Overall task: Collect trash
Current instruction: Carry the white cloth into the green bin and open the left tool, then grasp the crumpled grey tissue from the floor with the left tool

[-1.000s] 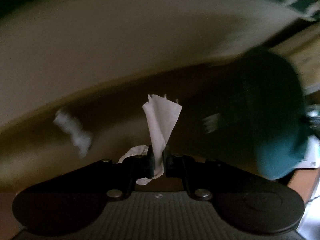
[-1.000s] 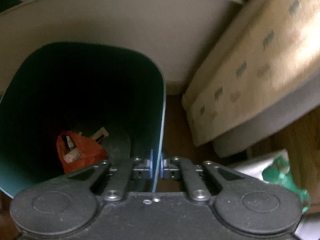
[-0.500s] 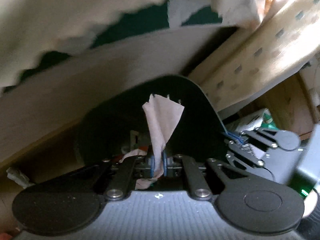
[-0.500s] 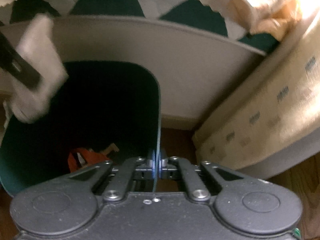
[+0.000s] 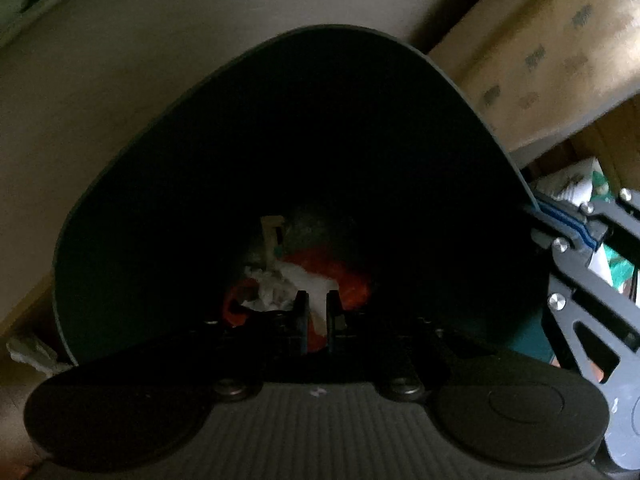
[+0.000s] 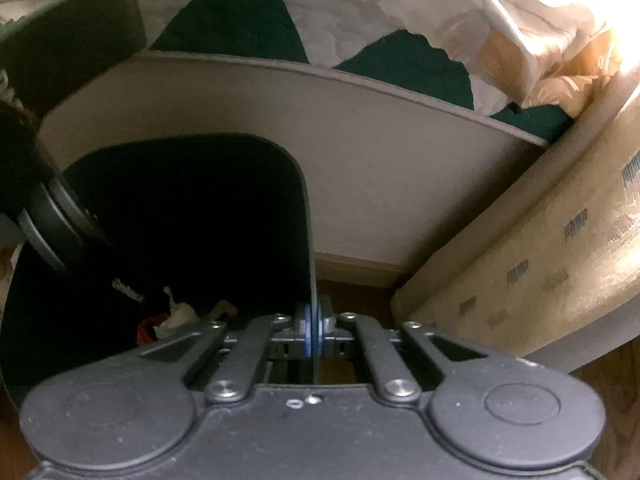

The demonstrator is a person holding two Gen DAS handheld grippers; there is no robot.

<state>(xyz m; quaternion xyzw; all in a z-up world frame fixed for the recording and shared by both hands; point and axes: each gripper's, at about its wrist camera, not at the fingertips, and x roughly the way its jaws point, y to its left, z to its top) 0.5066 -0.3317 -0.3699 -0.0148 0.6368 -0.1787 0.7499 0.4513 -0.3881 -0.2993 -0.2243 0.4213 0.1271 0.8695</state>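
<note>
1. Bin [image 5: 168, 184] interior too dark; I can't make out its floor beyond a red wrapper [image 5: 348, 284] and white tissue [image 5: 308, 280].
2. My left gripper [image 5: 316, 312] has a gap between its fingers, but whether the tissue is touching them is unclear.
3. My right gripper [image 6: 314, 328] body hides the bin wall's lower part.
4. Crumpled paper [image 5: 28, 350] is half behind the bin.
5. Cardboard box [image 6: 540, 272] is cut by the frame edge; its print is blurred.

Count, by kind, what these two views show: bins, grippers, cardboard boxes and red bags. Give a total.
Bin: 1
Grippers: 2 (left gripper, right gripper)
Cardboard box: 1
Red bag: 1
Total: 5
</note>
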